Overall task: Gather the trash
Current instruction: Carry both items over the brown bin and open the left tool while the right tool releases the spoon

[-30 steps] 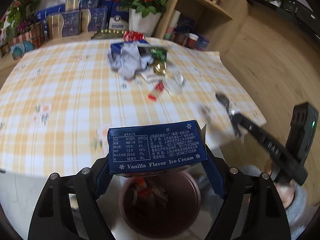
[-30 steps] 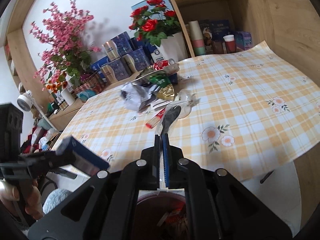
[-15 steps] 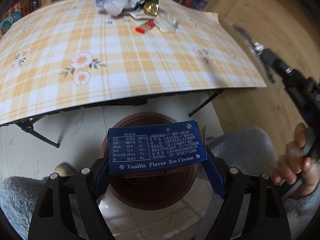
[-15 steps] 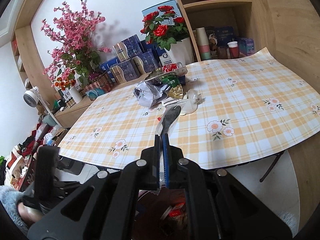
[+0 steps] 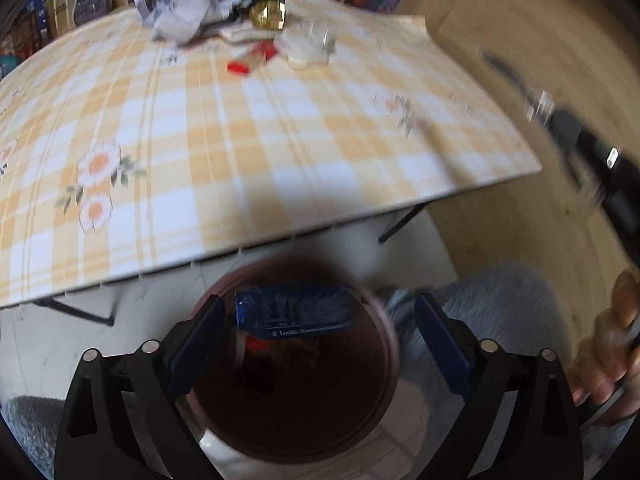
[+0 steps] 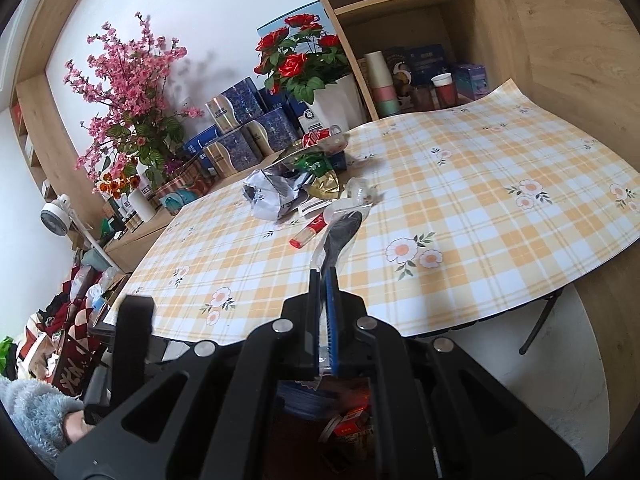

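Observation:
In the left wrist view my left gripper hangs over the brown trash bin. Its jaws are opening and stand wide. The blue vanilla ice cream box drops free between them into the bin, touching neither pad. My right gripper is shut on a black plastic spoon in a clear wrapper, held above the table's near edge. More trash lies at the far side of the table: crumpled paper, a green wrapper, a red tube and a clear cup.
The checked tablecloth overhangs folding table legs. The bin beneath my right gripper holds several wrappers. Flower pots, boxes and a wooden shelf line the back. A person's hand and grey fleece sleeve are on the right.
The left jaws have spread and let go of the ice cream box, which now falls into the bin. The left gripper sank closer to the bin. The right gripper keeps its spoon.

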{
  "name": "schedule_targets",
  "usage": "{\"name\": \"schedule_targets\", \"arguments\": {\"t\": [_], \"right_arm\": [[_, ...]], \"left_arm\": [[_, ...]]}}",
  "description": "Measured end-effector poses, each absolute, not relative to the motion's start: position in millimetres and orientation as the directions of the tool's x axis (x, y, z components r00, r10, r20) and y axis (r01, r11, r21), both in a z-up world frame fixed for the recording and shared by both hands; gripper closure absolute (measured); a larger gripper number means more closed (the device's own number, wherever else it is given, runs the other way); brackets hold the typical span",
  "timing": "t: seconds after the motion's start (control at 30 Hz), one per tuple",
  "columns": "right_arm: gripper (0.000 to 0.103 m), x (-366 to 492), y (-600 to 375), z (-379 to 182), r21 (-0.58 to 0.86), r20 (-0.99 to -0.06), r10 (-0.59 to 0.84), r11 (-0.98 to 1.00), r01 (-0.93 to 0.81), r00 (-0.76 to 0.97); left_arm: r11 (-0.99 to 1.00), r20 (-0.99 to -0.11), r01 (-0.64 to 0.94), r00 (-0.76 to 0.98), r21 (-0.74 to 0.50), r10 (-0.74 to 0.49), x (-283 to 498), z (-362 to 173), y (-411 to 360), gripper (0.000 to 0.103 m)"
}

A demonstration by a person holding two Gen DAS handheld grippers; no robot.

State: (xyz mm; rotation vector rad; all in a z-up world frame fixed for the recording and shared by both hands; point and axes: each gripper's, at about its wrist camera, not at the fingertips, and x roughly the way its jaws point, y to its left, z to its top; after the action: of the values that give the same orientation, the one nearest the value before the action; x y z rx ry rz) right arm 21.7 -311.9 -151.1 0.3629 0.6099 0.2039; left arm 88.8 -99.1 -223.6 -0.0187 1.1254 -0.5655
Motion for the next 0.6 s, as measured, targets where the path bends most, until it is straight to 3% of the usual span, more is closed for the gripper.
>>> {"name": "schedule_targets", "arguments": {"t": [0.2, 0.6], "right_arm": [[0.096, 17, -303, -154, 0.368, -0.539, 0.291, 0.925, -0.090, 0.791], [0.096, 1, -262, -181, 0.264, -0.632, 0.314, 0.947, -0.183, 0.709]], "left_arm": [[0.876, -0.785, 0.394, 0.432, -0.279, -0.444, 87, -187, -74, 0.009], [0.951, -0.686, 0.282, 0.667, -0.127, -0.290, 43, -140, 10, 0.006]]}}
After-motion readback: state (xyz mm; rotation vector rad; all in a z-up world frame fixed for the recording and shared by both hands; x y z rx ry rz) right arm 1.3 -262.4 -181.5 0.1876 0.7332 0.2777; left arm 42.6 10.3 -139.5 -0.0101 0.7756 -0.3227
